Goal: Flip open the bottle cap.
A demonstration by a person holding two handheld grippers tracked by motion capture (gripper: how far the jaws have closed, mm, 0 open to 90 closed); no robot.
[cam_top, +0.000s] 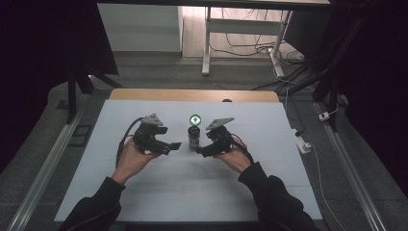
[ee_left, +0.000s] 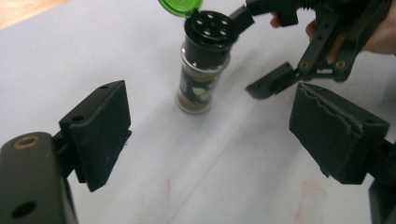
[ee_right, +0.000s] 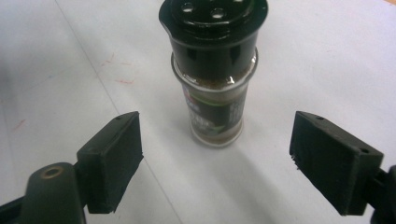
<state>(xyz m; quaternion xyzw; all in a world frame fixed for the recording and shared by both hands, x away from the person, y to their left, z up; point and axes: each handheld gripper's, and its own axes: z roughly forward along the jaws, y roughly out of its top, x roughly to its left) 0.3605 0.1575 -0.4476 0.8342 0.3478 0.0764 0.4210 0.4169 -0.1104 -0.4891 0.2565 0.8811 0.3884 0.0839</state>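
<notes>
Both pairs of jaws stand wide apart and hold nothing. The right gripper [cam_top: 204, 149] is just beside the spice jar [cam_top: 194, 136], the left gripper [cam_top: 169, 146] near its other side. The jar stands upright on the white table [cam_top: 144, 187], its green lid [ee_left: 180, 6] flipped open. I judge a grasp is being prepared: next the right jaws must close around the jar's body.

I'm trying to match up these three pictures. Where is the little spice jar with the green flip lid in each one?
High view: the spice jar stands upright at the table's centre, between the two hand-held grippers.
Left gripper view: upper middle, green lid flipped open, beyond the jaws.
Right gripper view: top centre, between and beyond the open jaws.
Shared landmark: its black shaker top with holes.
</notes>
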